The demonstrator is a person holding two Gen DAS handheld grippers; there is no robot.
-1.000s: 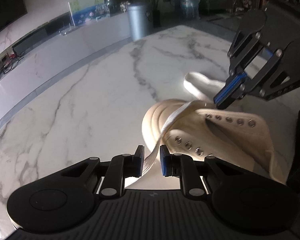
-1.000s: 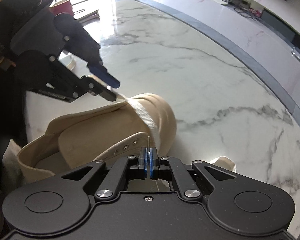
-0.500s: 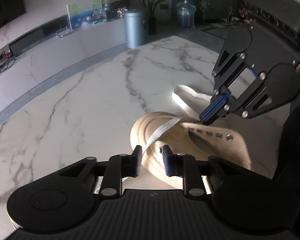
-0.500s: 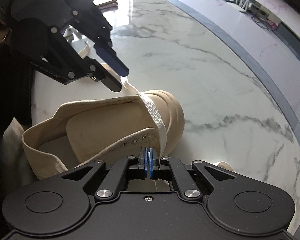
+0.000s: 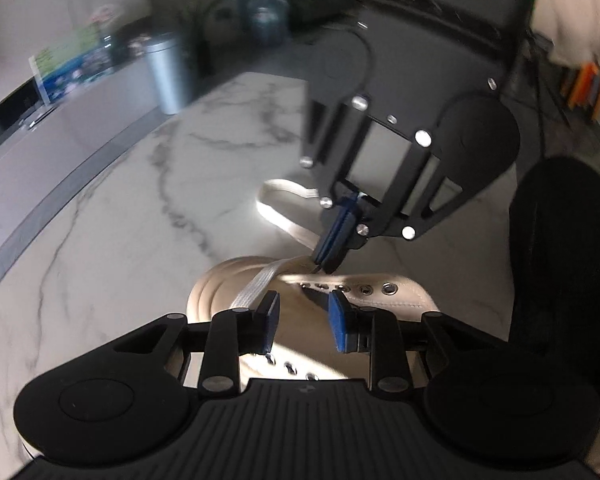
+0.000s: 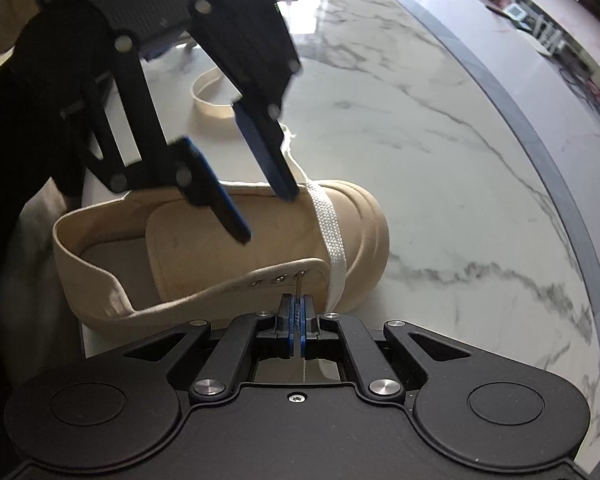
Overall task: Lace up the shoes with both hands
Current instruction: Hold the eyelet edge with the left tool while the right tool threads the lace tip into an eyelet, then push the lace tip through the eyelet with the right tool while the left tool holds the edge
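So the white marble tabletop (image 6: 440, 128) has grey veins and a dark band along its curved edge. Further back there's a silver bin (image 5: 166, 72), a water jug (image 5: 266, 12) and a plant, all blurry. A beige canvas shoe (image 6: 228, 240) sits on the tabletop, toe pointing away, with a flat white lace (image 6: 332, 232) running over the toe end. The right claw (image 6: 298, 314) is pinched together on the lace's thin tip right at the eyelets. The left claw (image 5: 302, 320) hangs over the tongue, jaws apart with nothing between them; they've just been opening.
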